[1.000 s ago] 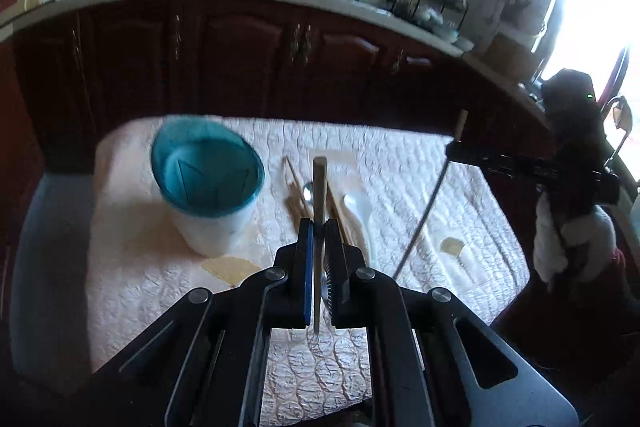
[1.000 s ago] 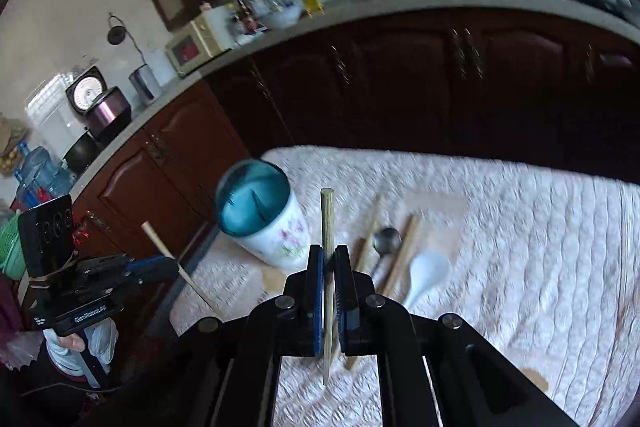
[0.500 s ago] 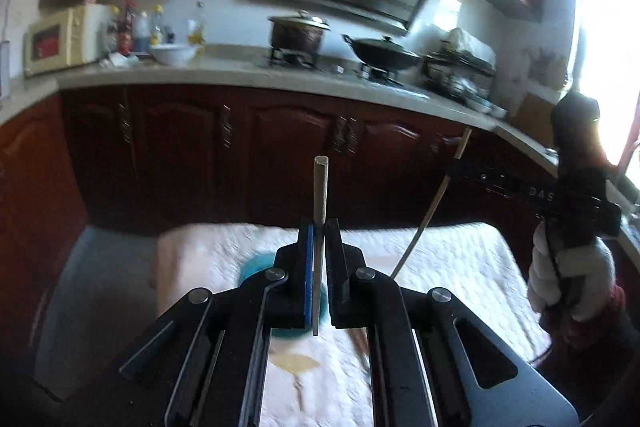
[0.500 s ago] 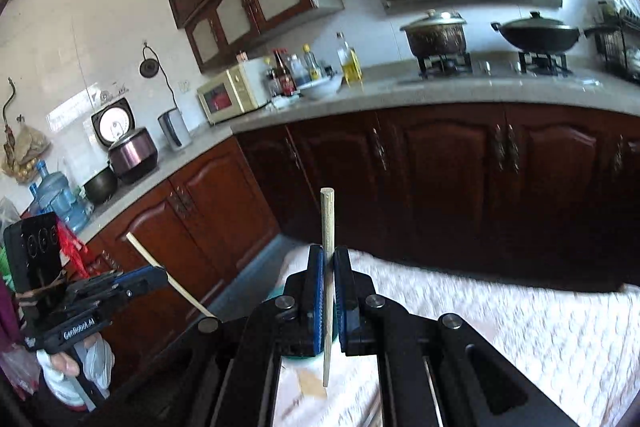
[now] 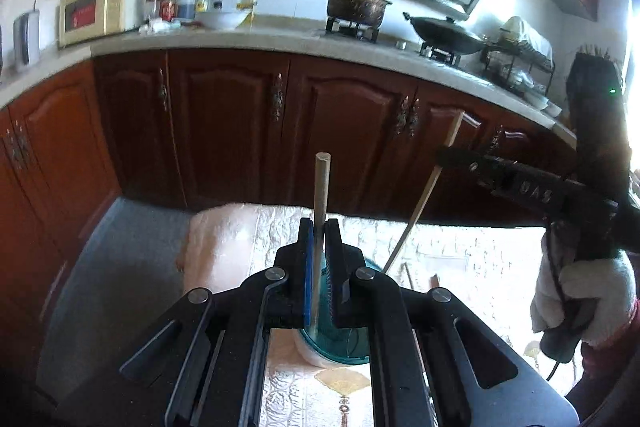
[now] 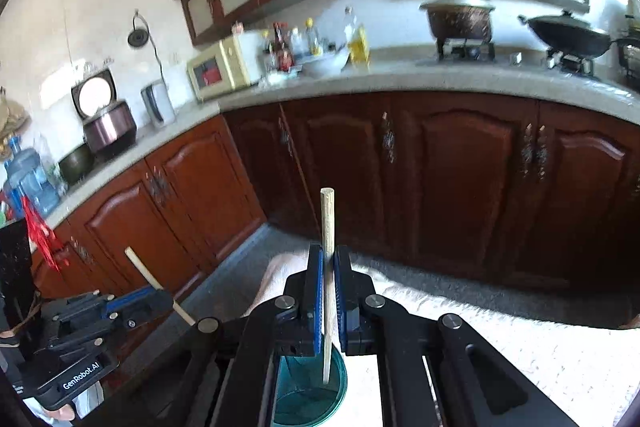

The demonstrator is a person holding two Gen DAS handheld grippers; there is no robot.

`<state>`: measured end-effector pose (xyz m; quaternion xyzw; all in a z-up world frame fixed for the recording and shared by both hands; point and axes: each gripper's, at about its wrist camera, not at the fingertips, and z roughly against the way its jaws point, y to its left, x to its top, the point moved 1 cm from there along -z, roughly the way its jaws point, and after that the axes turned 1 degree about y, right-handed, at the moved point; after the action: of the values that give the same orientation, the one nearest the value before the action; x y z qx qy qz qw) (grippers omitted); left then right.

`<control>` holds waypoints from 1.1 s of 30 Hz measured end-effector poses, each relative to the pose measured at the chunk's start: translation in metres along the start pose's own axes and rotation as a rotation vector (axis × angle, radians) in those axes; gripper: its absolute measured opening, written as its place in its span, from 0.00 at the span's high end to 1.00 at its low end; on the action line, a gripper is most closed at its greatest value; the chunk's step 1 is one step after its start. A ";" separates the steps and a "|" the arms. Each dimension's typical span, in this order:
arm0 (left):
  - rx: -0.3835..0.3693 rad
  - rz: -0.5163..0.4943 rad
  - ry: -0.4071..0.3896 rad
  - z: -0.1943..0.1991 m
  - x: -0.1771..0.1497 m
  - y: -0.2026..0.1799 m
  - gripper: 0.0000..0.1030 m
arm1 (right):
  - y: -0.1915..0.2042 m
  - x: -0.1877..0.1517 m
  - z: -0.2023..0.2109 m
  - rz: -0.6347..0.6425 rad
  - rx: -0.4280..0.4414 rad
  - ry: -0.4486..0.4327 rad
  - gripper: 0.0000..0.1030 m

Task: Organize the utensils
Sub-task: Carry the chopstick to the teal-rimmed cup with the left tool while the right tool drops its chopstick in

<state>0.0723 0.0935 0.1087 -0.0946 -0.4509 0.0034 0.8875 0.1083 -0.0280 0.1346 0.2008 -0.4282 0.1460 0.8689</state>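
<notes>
My left gripper point(image 5: 319, 227) is shut on a wooden chopstick point(image 5: 321, 187) that stands upright, its lower end over the teal-lined utensil cup point(image 5: 340, 351). My right gripper point(image 6: 328, 255) is shut on a second chopstick point(image 6: 327, 223), its lower tip hanging just above or inside the cup's mouth point(image 6: 304, 391). The right gripper point(image 5: 456, 157) also shows in the left wrist view, holding its slanted chopstick point(image 5: 424, 199). The left gripper point(image 6: 160, 301) shows in the right wrist view with its chopstick point(image 6: 144, 271). More utensils point(image 5: 412, 273) lie on the cloth, mostly hidden.
A white quilted cloth point(image 5: 260, 227) covers the table. Dark wooden cabinets point(image 5: 224, 123) stand close behind it under a counter point(image 5: 280, 39) with a microwave, bottles, a pot and a wok. A gloved hand point(image 5: 576, 295) holds the right gripper's handle.
Both grippers have tilted up from looking down at the table and moved over the cup, which went from plain view to beneath the jaws. Both chopsticks stay held.
</notes>
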 end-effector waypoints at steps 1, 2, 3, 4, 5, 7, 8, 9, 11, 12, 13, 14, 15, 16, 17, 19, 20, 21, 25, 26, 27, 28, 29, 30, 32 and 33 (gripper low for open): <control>0.000 0.005 0.008 -0.004 -0.002 0.001 0.96 | 0.001 -0.004 -0.011 0.002 0.007 0.028 0.95; 0.002 0.009 0.017 -0.008 -0.005 0.001 0.96 | 0.000 -0.008 -0.021 0.002 0.015 0.055 0.95; 0.002 0.016 0.030 -0.013 -0.010 0.002 0.96 | -0.001 -0.011 -0.029 -0.001 0.020 0.072 0.95; -0.001 0.023 0.040 -0.017 -0.012 0.003 0.96 | -0.003 -0.014 -0.036 -0.005 0.023 0.089 0.95; -0.003 0.031 0.050 -0.021 -0.013 0.004 0.96 | -0.005 -0.018 -0.045 -0.012 0.024 0.107 0.95; 0.001 0.047 0.064 -0.027 -0.017 0.007 0.96 | -0.009 -0.024 -0.056 -0.023 0.022 0.129 0.95; 0.003 0.055 0.068 -0.029 -0.017 0.008 0.96 | -0.012 -0.026 -0.061 -0.030 0.023 0.140 0.95; 0.004 0.066 0.074 -0.032 -0.019 0.009 0.96 | -0.014 -0.029 -0.064 -0.036 0.024 0.145 0.95; 0.005 0.075 0.076 -0.034 -0.020 0.011 0.96 | -0.018 -0.034 -0.070 -0.053 0.028 0.158 0.95; 0.010 0.077 0.077 -0.035 -0.021 0.012 0.96 | -0.021 -0.037 -0.069 -0.056 0.028 0.157 0.95; 0.010 0.080 0.080 -0.035 -0.021 0.011 0.96 | -0.022 -0.038 -0.070 -0.057 0.028 0.159 0.95; 0.013 0.080 0.082 -0.036 -0.021 0.011 0.96 | -0.024 -0.040 -0.071 -0.059 0.029 0.161 0.95; 0.016 0.079 0.085 -0.037 -0.023 0.011 0.96 | -0.025 -0.041 -0.070 -0.062 0.028 0.162 0.95; 0.020 0.079 0.085 -0.037 -0.024 0.010 0.96 | -0.025 -0.042 -0.070 -0.063 0.027 0.166 0.95; 0.022 0.079 0.085 -0.037 -0.023 0.010 0.95 | -0.026 -0.043 -0.071 -0.065 0.026 0.172 0.94; 0.031 0.081 0.084 -0.036 -0.025 0.009 0.91 | -0.028 -0.045 -0.071 -0.068 0.024 0.178 0.77; 0.036 0.079 0.084 -0.036 -0.025 0.009 0.86 | -0.030 -0.047 -0.070 -0.073 0.021 0.181 0.71; 0.039 0.076 0.083 -0.035 -0.025 0.008 0.81 | -0.029 -0.048 -0.068 -0.077 0.027 0.181 0.69; 0.047 0.070 0.079 -0.030 -0.028 0.005 0.67 | -0.032 -0.056 -0.060 -0.085 0.030 0.188 0.69; 0.045 0.070 0.073 -0.027 -0.029 0.004 0.62 | -0.033 -0.058 -0.057 -0.090 0.035 0.187 0.69; 0.046 0.068 0.070 -0.025 -0.030 0.002 0.58 | -0.032 -0.059 -0.054 -0.092 0.036 0.187 0.69; 0.048 0.066 0.068 -0.023 -0.031 0.001 0.57 | -0.032 -0.062 -0.049 -0.092 0.036 0.185 0.68; 0.051 0.063 0.065 -0.021 -0.032 0.000 0.53 | -0.031 -0.064 -0.044 -0.090 0.036 0.182 0.68; 0.053 0.056 0.059 -0.017 -0.033 -0.003 0.52 | -0.030 -0.066 -0.040 -0.088 0.035 0.179 0.68; 0.064 0.040 0.046 -0.010 -0.034 -0.010 0.46 | -0.029 -0.071 -0.029 -0.085 0.024 0.170 0.68; 0.069 0.032 0.038 -0.007 -0.036 -0.013 0.45 | -0.029 -0.075 -0.022 -0.086 0.017 0.163 0.67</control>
<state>0.0556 0.0767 0.0786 -0.0711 -0.4321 0.0313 0.8985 0.0917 -0.0492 0.0558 0.2140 -0.3458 0.1279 0.9046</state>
